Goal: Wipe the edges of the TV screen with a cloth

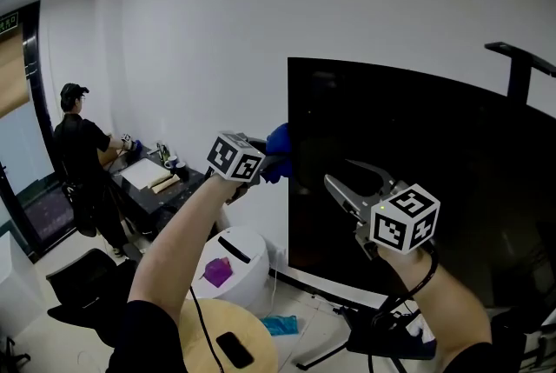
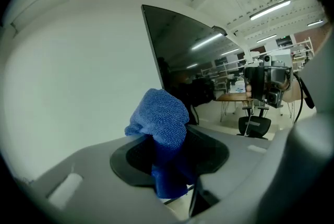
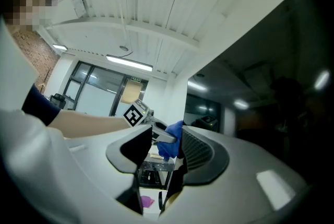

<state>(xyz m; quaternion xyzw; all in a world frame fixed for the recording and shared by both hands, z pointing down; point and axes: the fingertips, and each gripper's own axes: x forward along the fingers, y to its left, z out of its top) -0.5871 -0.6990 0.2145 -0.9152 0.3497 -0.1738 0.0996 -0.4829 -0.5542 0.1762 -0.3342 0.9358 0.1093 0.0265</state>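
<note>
Two grippers are hovering at a black TV screen (image 1: 417, 163) that is standing against a white wall (image 1: 200, 32). The left gripper (image 1: 265, 164) is clenching a blue cloth (image 2: 162, 116): its jaws are pressing together on the fabric, and a bunched wad is sticking out past their tips. That wad is sitting right at the screen's left edge, ahead of the left gripper's tips, though whether it is touching the edge I cannot tell. The right gripper (image 1: 352, 184) is hanging to the right of the left one, in front of the dark glass, with its jaws standing apart and gripping nothing; through the gap between them the left gripper and its cloth are showing farther off. Below the left gripper, a round wooden table (image 1: 208, 332) is carrying a black phone (image 1: 234, 349), and a white bin (image 1: 239, 258) is standing beside it. Far off to the left of the left gripper, a person in dark clothes (image 1: 80, 154) is standing at a desk.
</note>
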